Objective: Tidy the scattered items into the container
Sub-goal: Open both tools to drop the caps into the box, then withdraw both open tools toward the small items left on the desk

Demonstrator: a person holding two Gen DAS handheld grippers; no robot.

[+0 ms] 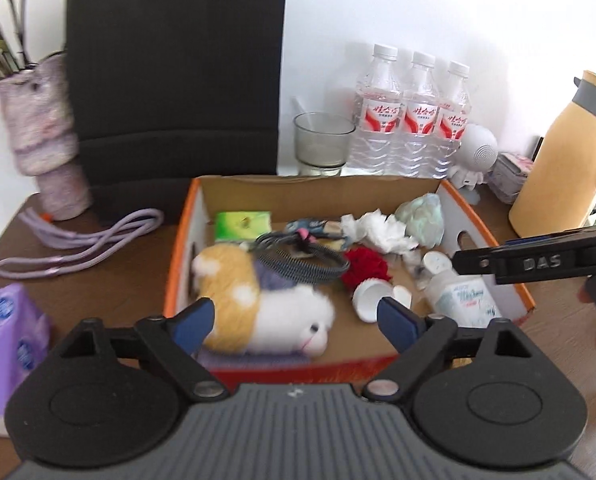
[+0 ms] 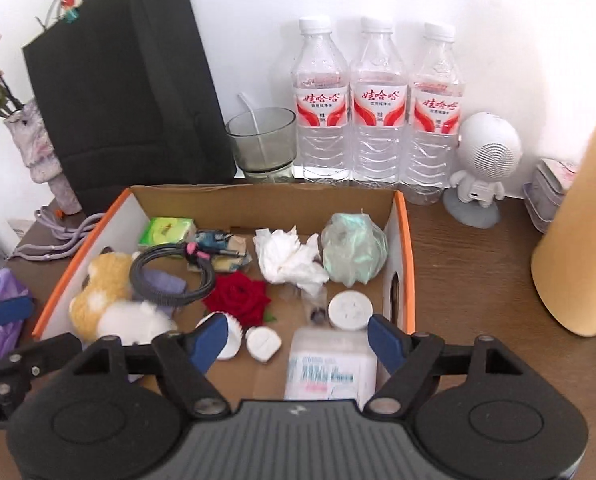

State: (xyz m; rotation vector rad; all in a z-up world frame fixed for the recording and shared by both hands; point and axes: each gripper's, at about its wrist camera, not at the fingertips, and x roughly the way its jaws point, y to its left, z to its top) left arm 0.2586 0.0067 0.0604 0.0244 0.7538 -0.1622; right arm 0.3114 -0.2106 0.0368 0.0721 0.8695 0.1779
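An orange-edged cardboard box holds a yellow and white plush toy, a coiled cable, a red flower, crumpled tissue, a green packet, a pale green bundle, white caps and a white bottle. My left gripper hangs open over the box's near left, its fingers either side of the plush toy. My right gripper is open above the lying white bottle, pads not pressing it.
Three water bottles, a glass, a black paper bag and a white robot figure line the back wall. A yellow jug stands right of the box. Purple cord and a purple tissue pack lie left.
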